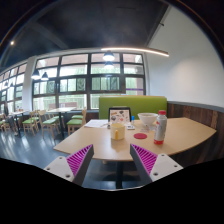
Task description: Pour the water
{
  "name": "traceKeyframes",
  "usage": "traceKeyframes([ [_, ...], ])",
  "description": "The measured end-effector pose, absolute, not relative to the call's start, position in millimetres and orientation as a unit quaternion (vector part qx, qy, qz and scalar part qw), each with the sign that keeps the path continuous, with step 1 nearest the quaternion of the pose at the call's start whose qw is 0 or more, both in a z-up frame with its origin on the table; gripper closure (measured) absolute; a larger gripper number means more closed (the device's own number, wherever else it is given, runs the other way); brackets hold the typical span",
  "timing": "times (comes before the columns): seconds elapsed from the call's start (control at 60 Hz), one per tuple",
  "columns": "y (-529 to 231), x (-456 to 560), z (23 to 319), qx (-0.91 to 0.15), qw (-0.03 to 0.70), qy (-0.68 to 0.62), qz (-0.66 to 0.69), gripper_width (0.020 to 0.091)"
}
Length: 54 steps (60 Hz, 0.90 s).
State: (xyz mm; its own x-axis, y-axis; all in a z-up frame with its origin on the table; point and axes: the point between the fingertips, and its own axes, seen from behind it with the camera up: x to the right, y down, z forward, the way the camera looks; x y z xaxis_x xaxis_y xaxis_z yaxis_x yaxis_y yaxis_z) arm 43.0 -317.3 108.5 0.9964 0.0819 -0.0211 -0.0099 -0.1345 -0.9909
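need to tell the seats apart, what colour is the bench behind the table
Green; the bench shows best in the gripper view, beyond the wooden table.

The room was a dim café-like hall with a dark glossy floor [30, 150] and a long wall of tall, dark-framed windows [75, 85] showing greenish daylight outside. A pale wooden table [185, 135] stood in the foreground, with a green upholstered bench [140, 103] behind it against the windows, and further tables and chairs [45, 120] ranged along the window side farther back. A long strip light [140, 50] glowed across the dark ceiling, and a pale wall [195, 70] with darker wood panelling below it closed off the far side.
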Motion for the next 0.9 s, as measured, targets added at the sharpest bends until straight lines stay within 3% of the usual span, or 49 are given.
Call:
traceKeyframes([
  [0.25, -290, 93, 108, -0.744, 0.668, -0.007, 0.003, 0.0304],
  [0.683, -94, 290, 94, -0.728, 0.675, 0.069, -0.102, 0.0304],
  [0.883, -36, 308, 94, -0.717, 0.688, 0.091, -0.072, 0.0305],
  [0.9, -33, 309, 93, -0.718, 0.687, 0.09, -0.071, 0.0398],
])
